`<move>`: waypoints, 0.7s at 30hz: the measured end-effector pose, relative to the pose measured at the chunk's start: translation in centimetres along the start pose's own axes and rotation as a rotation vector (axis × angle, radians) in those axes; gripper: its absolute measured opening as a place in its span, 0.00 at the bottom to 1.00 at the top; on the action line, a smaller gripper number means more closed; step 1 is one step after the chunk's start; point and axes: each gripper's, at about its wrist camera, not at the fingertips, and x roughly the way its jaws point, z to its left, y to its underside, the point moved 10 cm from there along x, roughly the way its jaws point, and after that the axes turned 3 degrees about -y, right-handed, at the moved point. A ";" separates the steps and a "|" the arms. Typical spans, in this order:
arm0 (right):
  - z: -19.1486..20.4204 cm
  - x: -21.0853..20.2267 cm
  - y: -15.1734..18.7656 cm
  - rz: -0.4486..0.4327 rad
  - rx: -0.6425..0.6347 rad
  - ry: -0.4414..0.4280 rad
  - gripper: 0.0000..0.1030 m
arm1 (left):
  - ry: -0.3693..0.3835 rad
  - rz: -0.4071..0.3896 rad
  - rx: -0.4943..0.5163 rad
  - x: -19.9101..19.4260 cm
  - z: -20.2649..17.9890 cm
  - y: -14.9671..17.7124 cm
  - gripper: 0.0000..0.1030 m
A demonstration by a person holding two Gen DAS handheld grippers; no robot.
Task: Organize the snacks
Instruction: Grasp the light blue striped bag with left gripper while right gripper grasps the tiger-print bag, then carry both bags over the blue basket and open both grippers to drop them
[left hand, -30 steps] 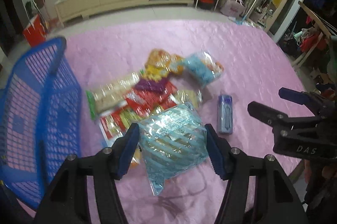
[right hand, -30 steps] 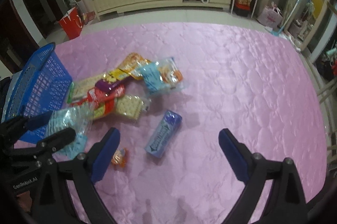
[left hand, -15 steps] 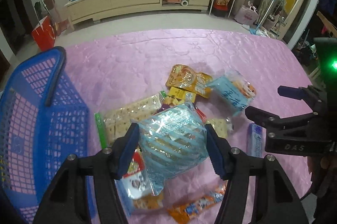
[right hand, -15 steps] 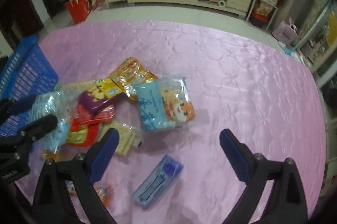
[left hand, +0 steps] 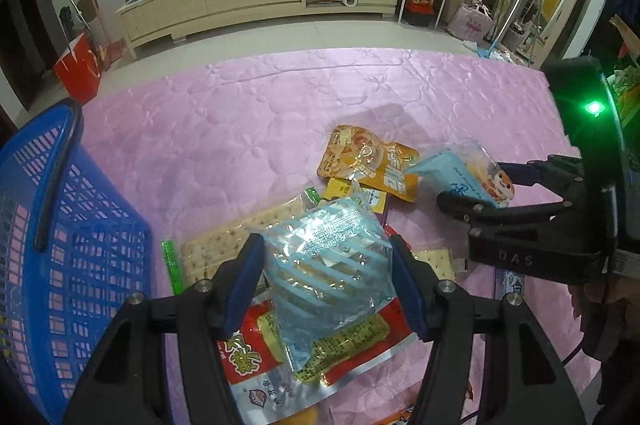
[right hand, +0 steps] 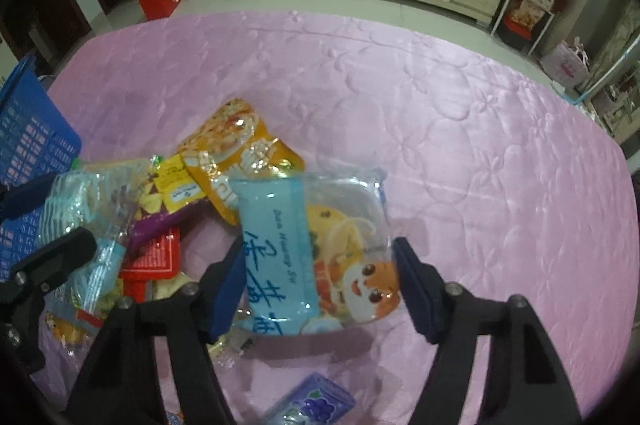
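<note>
Blue cartoon packet [right hand: 316, 257] sits crosswise between closing right gripper [right hand: 320, 289] jaws; left gripper [left hand: 324, 281] clamped on striped bag [left hand: 328, 265], blue basket [left hand: 60, 225] nearer it

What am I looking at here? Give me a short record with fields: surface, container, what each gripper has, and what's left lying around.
surface: pink quilted cover
container: blue basket, at the left edge
left gripper: shut on a striped blue packet
right gripper: closing around a clear noodle packet
loose snacks: orange pouch, cracker pack, red packet, purple gum box
</note>
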 end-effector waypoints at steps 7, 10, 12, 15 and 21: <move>0.5 -2.9 1.1 0.001 0.007 -0.024 0.69 | 0.024 0.010 -0.007 -2.2 -0.2 1.1 0.58; 0.8 -5.1 1.5 -0.019 0.023 -0.033 0.69 | 0.044 0.006 -0.012 -4.0 -0.6 1.7 0.58; 1.4 -6.7 1.7 -0.028 0.023 -0.030 0.69 | 0.045 -0.003 -0.013 -5.3 -0.7 2.0 0.58; 2.3 -9.2 2.2 -0.046 0.027 -0.042 0.69 | 0.061 -0.020 -0.021 -7.5 -0.8 2.5 0.58; 3.8 -13.9 3.5 -0.103 0.061 -0.011 0.69 | 0.055 -0.068 -0.023 -12.4 -0.5 3.6 0.58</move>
